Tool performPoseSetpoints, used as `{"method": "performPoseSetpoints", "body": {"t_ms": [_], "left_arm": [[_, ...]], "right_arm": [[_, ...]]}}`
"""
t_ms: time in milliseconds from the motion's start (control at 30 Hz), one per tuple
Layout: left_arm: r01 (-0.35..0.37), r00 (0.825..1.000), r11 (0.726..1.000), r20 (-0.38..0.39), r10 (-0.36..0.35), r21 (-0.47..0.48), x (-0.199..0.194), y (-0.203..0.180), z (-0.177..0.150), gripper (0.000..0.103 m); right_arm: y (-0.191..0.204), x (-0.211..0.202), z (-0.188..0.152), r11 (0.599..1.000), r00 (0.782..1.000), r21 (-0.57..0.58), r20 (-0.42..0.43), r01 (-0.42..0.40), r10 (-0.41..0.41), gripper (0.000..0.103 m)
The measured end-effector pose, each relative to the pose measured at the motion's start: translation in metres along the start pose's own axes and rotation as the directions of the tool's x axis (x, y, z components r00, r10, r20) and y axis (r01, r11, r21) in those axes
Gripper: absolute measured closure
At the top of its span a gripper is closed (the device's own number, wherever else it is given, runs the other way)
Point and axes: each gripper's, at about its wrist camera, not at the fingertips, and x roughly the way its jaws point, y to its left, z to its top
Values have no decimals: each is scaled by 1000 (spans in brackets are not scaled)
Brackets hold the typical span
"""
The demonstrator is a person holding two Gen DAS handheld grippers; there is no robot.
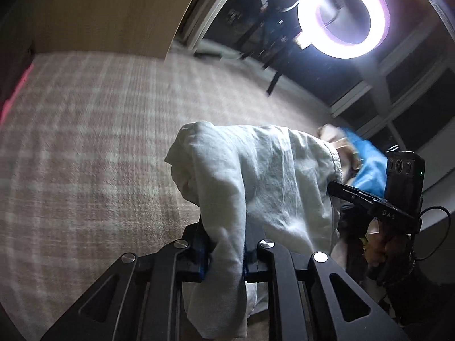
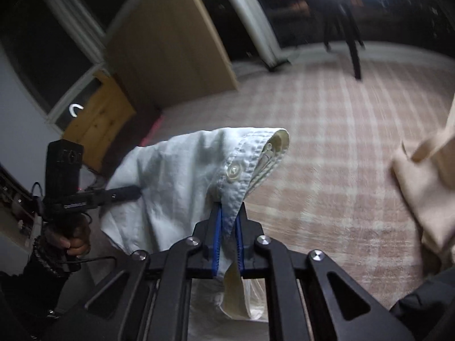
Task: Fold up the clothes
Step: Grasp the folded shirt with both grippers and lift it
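Both the left gripper point(image 1: 227, 253) and right gripper point(image 2: 229, 241) clamp the lifted white shirt point(image 1: 256, 176); thin bites near its button point(image 2: 233, 170) edge risk slipping under tension.

Count, both wrist views:
- Grippers: 2, the left gripper point(image 1: 227, 248) and the right gripper point(image 2: 229, 238).
- White garment point(image 1: 256, 176): 1, with 1 button point(image 2: 233, 170) visible.
- Beige garment point(image 2: 426, 182): 1.
- Blue cloth point(image 1: 366, 164): 1.
- Ring light point(image 1: 342, 14): 1.
- Plaid rug point(image 1: 85, 142): 1.
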Motion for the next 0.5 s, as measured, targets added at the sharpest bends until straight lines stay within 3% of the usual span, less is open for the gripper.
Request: {"method": "performPoseSetpoints", "body": {"t_ms": [167, 267, 500], "left_arm": [[35, 995, 997, 90, -41, 64, -60, 3, 4, 88], [33, 991, 995, 123, -44, 93, -101, 24, 10, 88], [-39, 983, 992, 184, 16, 121, -196, 113, 20, 88]], "right_arm": [[56, -19, 1, 998, 997, -60, 81, 1, 3, 94], [100, -21, 3, 997, 992, -72, 123, 5, 4, 94], [208, 39, 27, 990, 988, -138, 148, -22, 43, 94]]}}
